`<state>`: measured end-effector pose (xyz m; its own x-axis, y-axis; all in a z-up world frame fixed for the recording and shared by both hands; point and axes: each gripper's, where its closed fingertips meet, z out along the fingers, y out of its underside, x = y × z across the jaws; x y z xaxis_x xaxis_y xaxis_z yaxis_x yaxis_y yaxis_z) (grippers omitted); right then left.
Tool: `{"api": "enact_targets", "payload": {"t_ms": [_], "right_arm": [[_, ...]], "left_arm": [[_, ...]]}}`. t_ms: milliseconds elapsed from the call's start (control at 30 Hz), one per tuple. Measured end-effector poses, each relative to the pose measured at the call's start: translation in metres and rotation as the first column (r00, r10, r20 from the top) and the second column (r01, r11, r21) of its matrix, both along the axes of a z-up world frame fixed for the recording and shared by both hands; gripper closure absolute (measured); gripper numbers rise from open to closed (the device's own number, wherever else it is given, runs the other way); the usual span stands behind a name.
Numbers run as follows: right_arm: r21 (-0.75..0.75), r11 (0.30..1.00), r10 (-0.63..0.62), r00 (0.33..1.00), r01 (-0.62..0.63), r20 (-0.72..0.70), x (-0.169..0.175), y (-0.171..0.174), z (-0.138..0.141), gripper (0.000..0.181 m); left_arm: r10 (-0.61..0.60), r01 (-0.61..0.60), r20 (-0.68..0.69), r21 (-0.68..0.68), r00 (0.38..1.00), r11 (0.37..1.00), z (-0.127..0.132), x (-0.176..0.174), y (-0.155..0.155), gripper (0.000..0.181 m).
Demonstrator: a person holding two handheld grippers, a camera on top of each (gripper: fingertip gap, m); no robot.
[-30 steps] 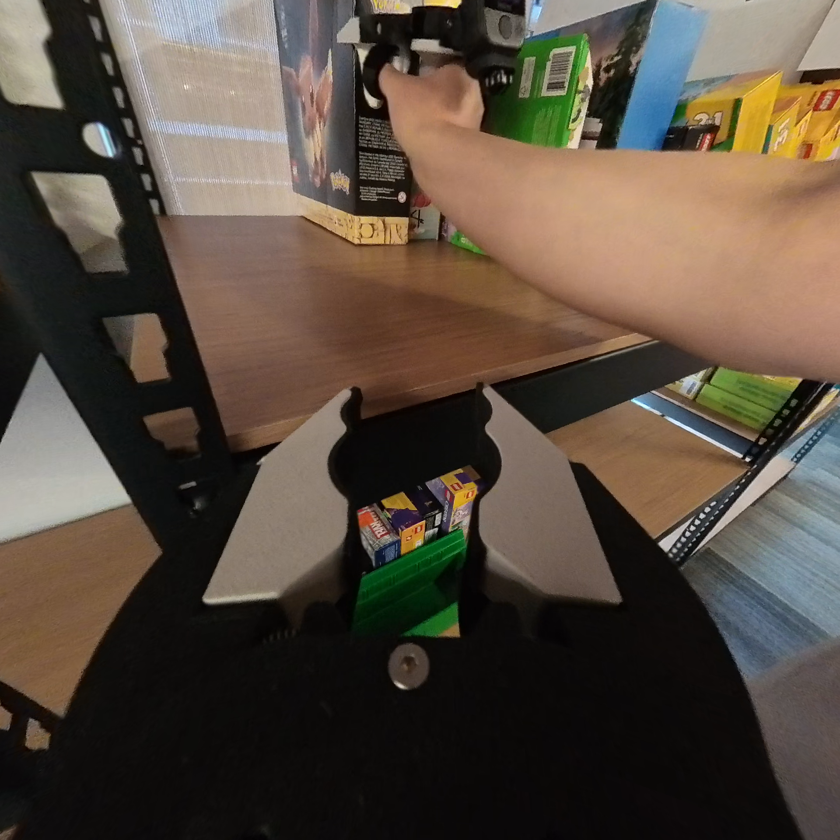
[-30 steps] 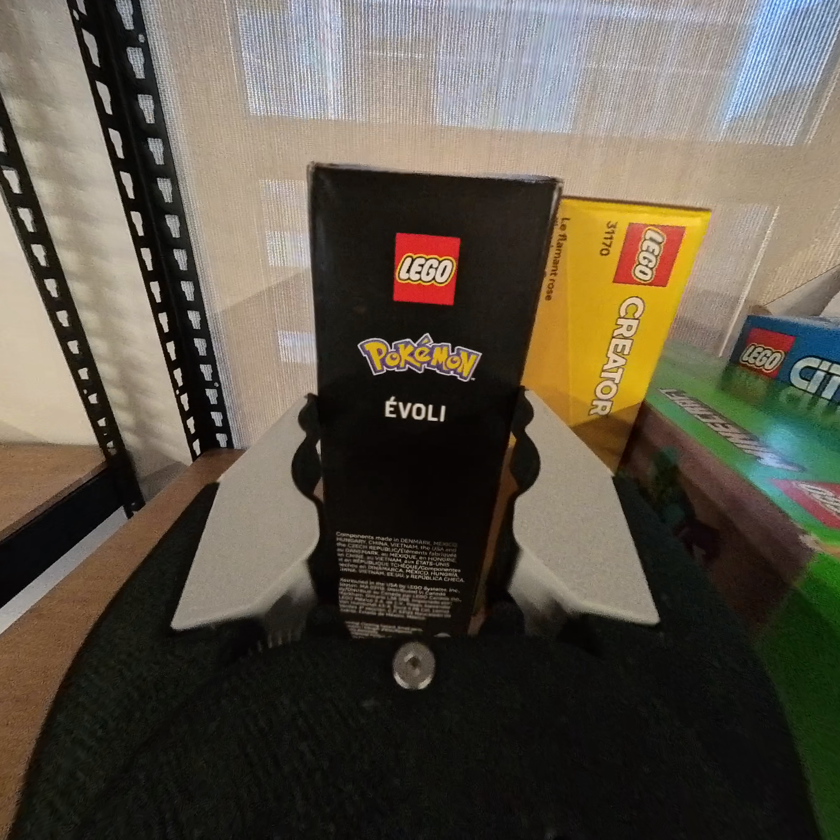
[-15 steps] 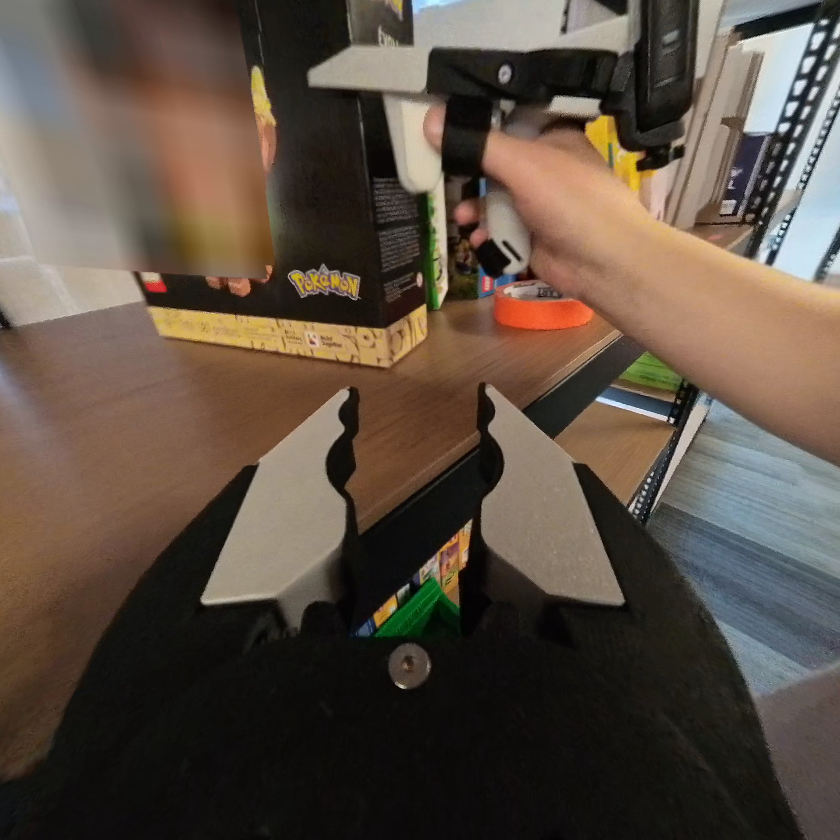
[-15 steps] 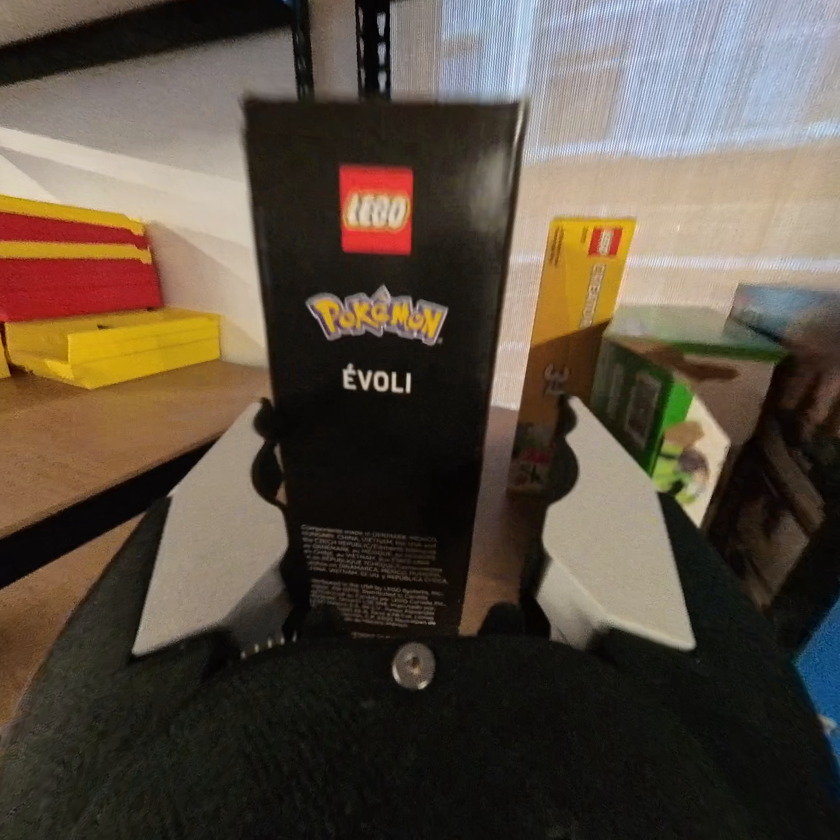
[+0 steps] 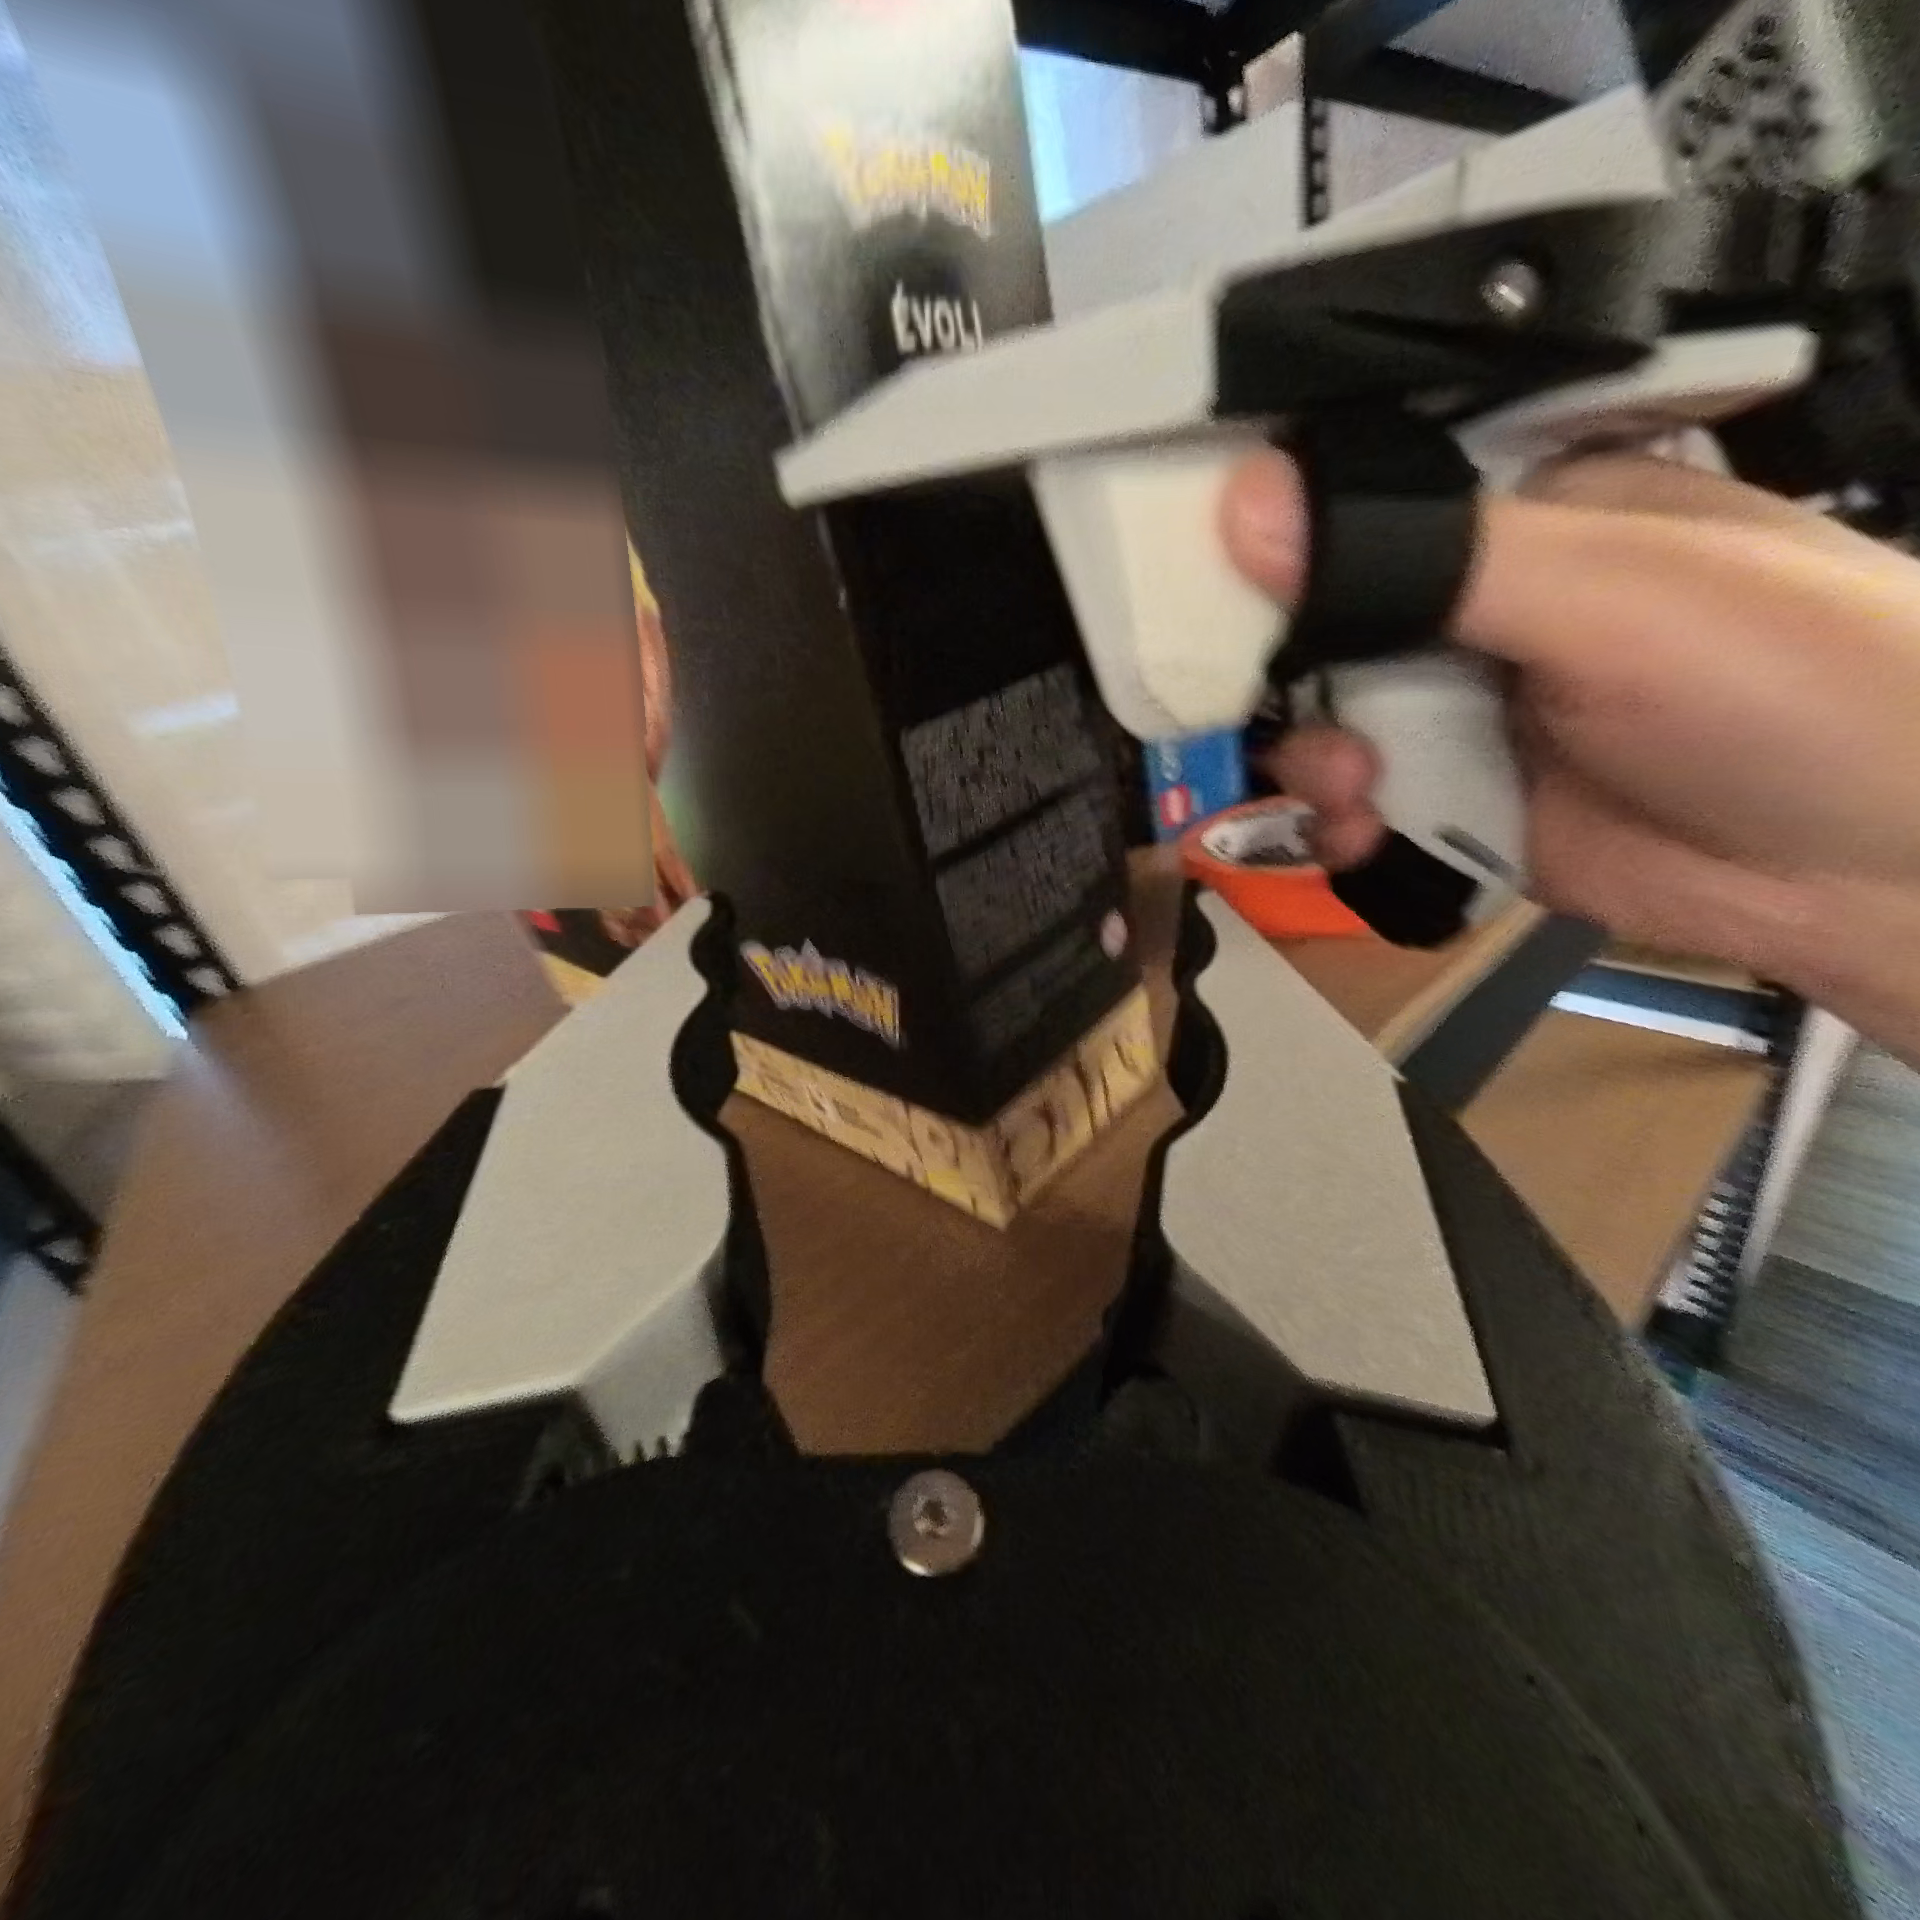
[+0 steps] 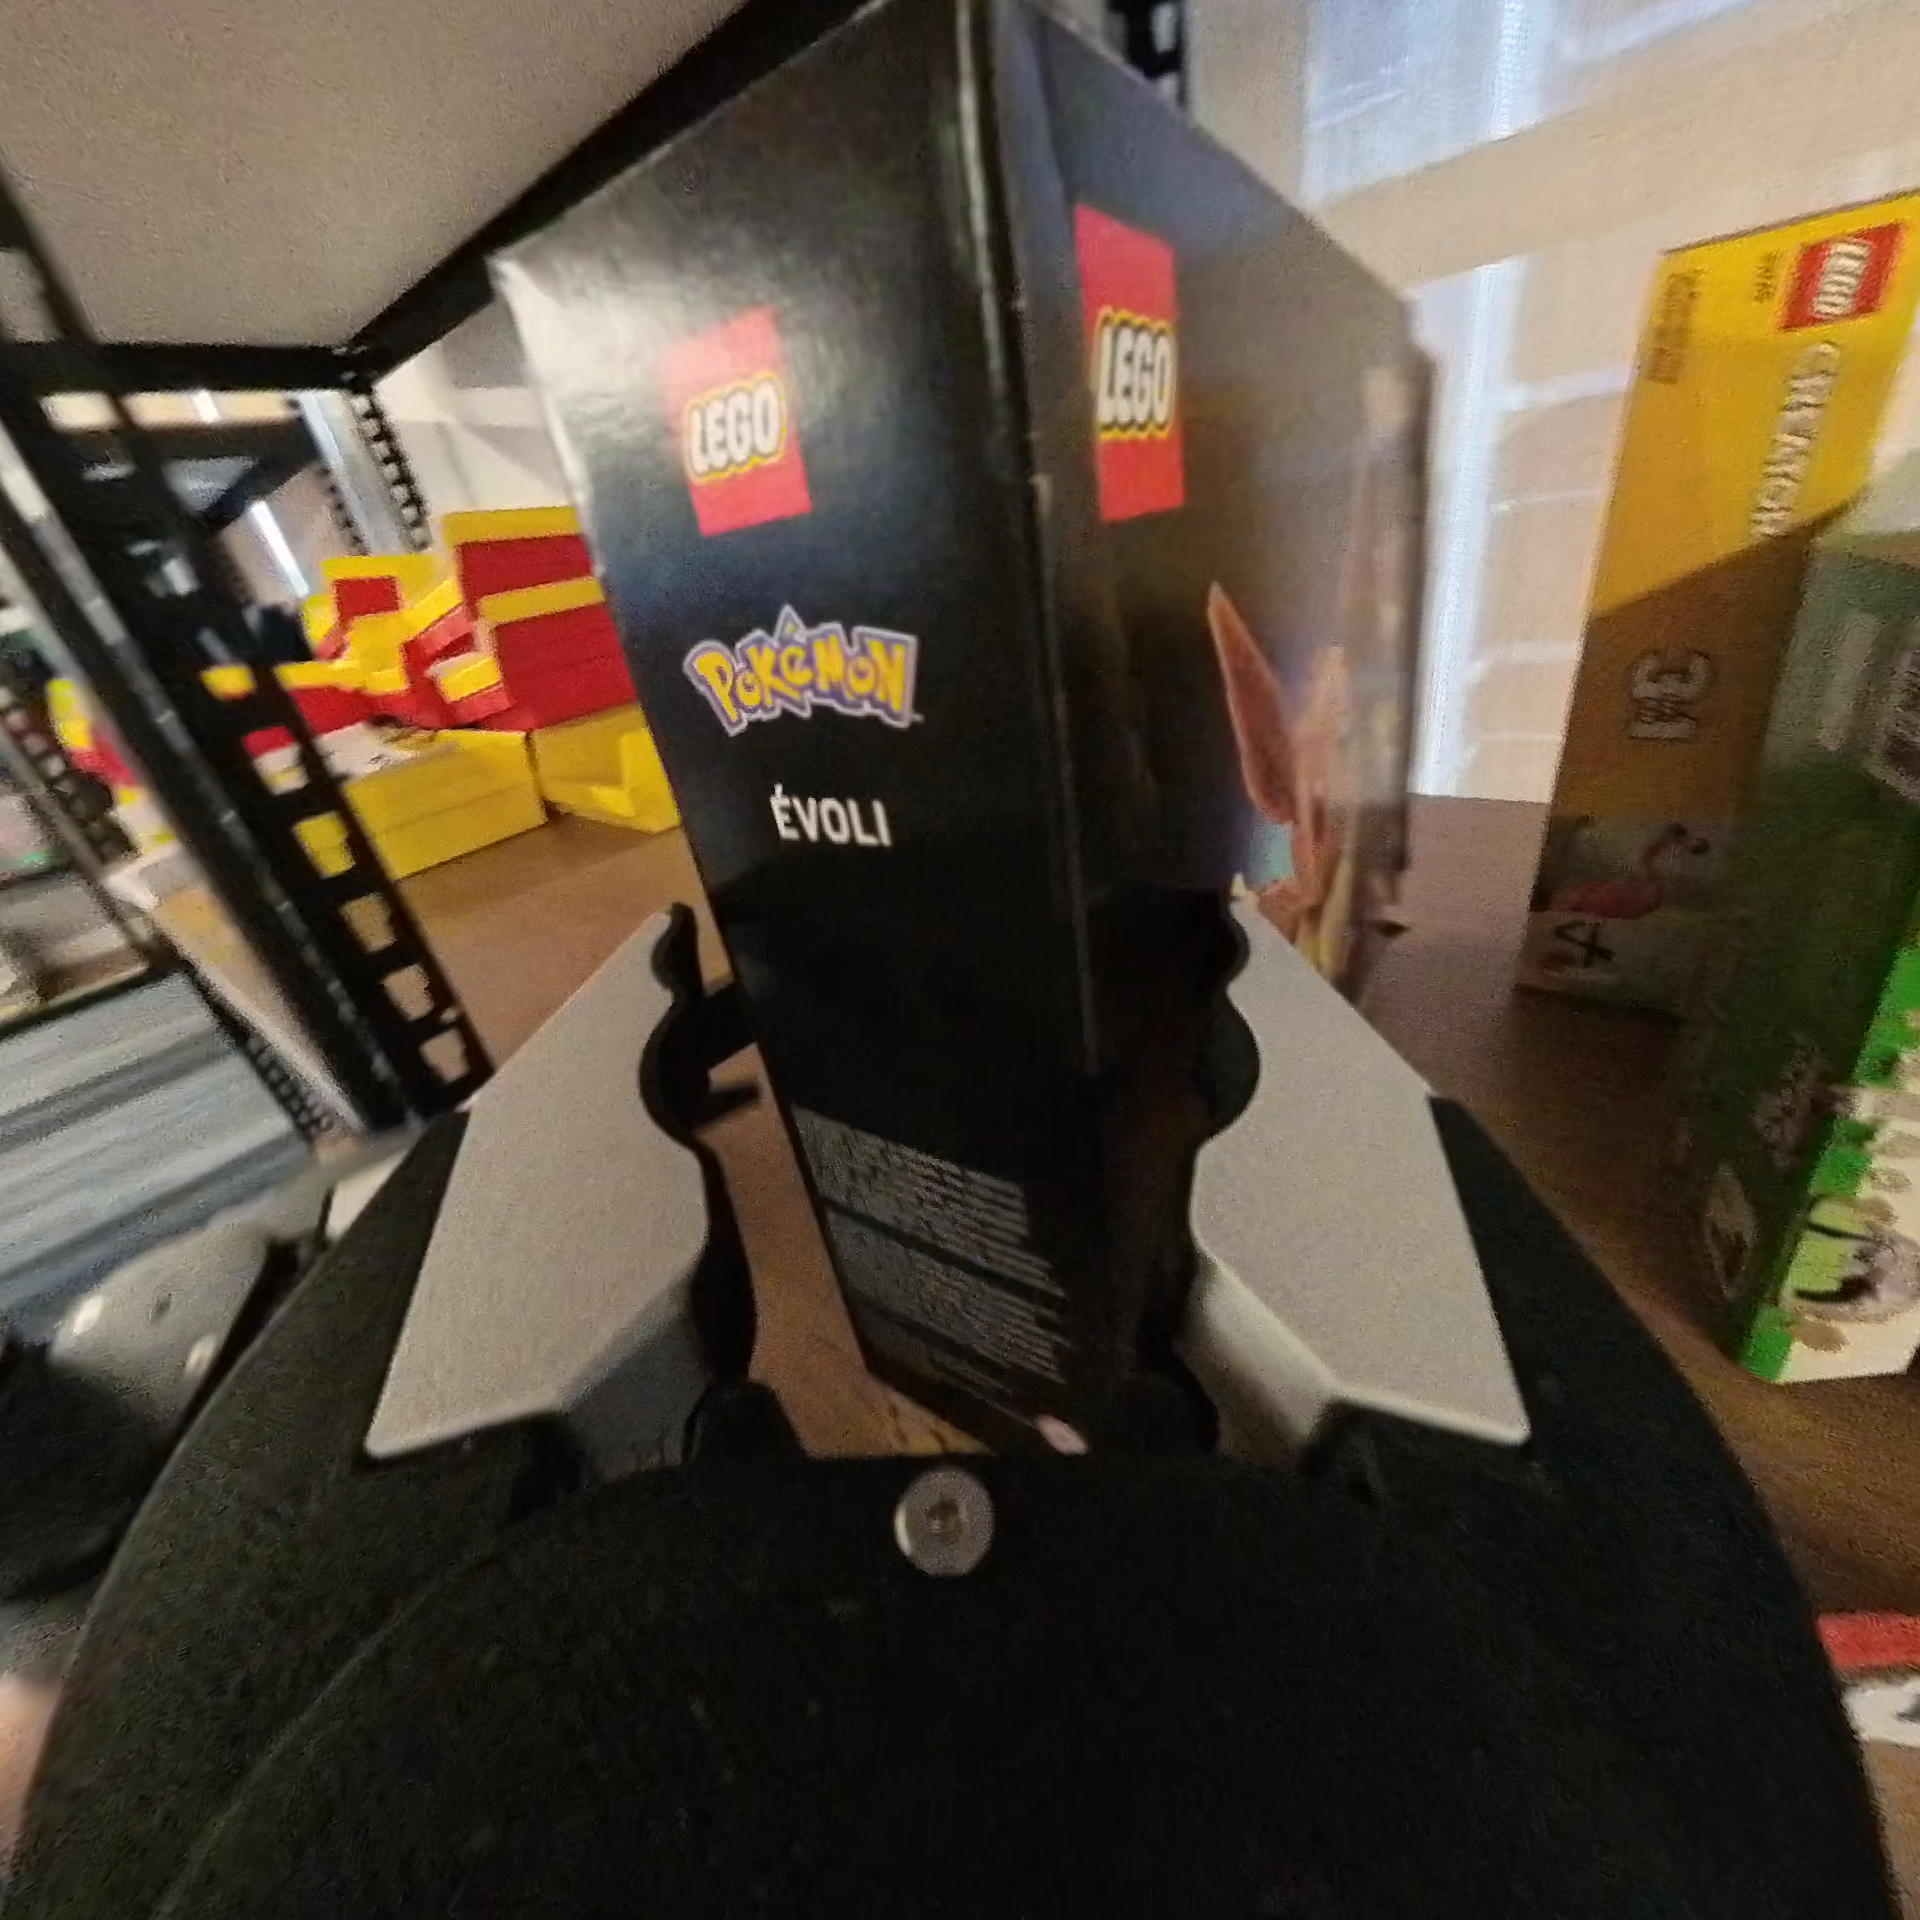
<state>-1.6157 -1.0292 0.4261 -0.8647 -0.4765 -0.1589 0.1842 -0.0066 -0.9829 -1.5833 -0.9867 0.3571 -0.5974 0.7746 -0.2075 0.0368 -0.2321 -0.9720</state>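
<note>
A tall black toy box point(image 5: 935, 727) with a yellow patterned base stands on the wooden shelf point(image 5: 260, 1143). My left gripper point(image 5: 951, 997) is open, its jaws wide apart on either side of the box's lower corner, with gaps to it. My right gripper point(image 6: 956, 987) is open around the same box point(image 6: 862, 779) higher up; the box is turned corner-on, with a gap at the left finger. In the left wrist view a hand point(image 5: 1662, 707) holds the right gripper, whose near finger point(image 5: 1039, 416) lies alongside the box's narrow face.
An orange tape roll point(image 5: 1262, 873) lies on the shelf behind the box. A yellow box point(image 6: 1704, 623) and a green box point(image 6: 1849, 1091) stand to the right. A black perforated rack upright point(image 6: 312, 831) and yellow and red blocks point(image 6: 499, 727) are at the left. One gripper's finger ends stand about 9 cm off the other's.
The left gripper came up to the box and its jaws spread wider around the lower corner. The box has turned between the right gripper's jaws, which have opened from a hold on it.
</note>
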Motion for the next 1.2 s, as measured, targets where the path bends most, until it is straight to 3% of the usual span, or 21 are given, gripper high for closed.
{"api": "enact_targets", "payload": {"t_ms": [133,233,367,500,633,767,867,933,1067,1133,1200], "right_arm": [[-0.006,0.986,0.164,0.985,-0.164,0.053,0.012,0.021,-0.002,0.083],[-0.014,0.963,0.268,0.959,-0.268,0.095,0.003,0.036,-0.004,0.101],[-0.112,0.970,0.229,0.967,-0.218,0.107,-0.054,0.066,0.001,0.104],[-0.239,0.955,0.208,0.971,-0.176,0.116,-0.111,0.102,0.003,0.108],[-0.195,0.962,0.217,0.969,-0.192,0.115,-0.148,0.107,-0.015,0.108],[-0.105,0.953,0.298,0.941,-0.284,0.162,-0.165,0.104,-0.034,0.109],[-0.043,0.930,0.368,0.916,-0.366,0.159,-0.168,0.101,-0.043,0.109],[-0.021,0.918,0.396,0.908,-0.397,0.137,-0.171,0.100,-0.044,0.109],[-0.047,0.911,0.411,0.907,-0.409,0.087,-0.180,0.095,-0.034,0.110],[-0.061,0.909,0.417,0.906,-0.413,0.068,-0.182,0.091,-0.028,0.110],[-0.070,0.908,0.417,0.908,-0.414,0.038,-0.183,0.084,-0.023,0.110]], "left_arm": [[0.131,-0.133,-0.035,-0.074,0.991,0.988,0.033,0.001,-0.014,0.085],[0.208,-0.212,-0.067,-0.062,0.976,0.975,0.052,0.002,-0.026,0.078],[0.310,-0.311,-0.070,-0.005,0.948,0.950,0.063,-0.003,-0.037,0.069],[0.420,-0.418,-0.015,0.060,0.908,0.906,0.057,-0.024,-0.048,0.061],[0.576,-0.576,0.025,0.013,0.817,0.817,0.052,-0.026,-0.061,0.073],[0.576,-0.579,0.068,0.062,0.815,0.813,0.048,-0.021,-0.062,0.075],[0.520,-0.530,0.121,0.079,0.846,0.844,0.045,-0.011,-0.057,0.078],[0.512,-0.530,0.161,0.093,0.844,0.843,0.043,0.008,-0.056,0.084],[0.623,-0.635,0.127,0.184,0.772,0.750,0.045,0.053,-0.060,0.096],[0.672,-0.678,0.096,0.136,0.734,0.722,0.049,0.059,-0.056,0.113],[0.699,-0.703,0.089,0.031,0.710,0.711,0.050,0.058,-0.052,0.114]]}}
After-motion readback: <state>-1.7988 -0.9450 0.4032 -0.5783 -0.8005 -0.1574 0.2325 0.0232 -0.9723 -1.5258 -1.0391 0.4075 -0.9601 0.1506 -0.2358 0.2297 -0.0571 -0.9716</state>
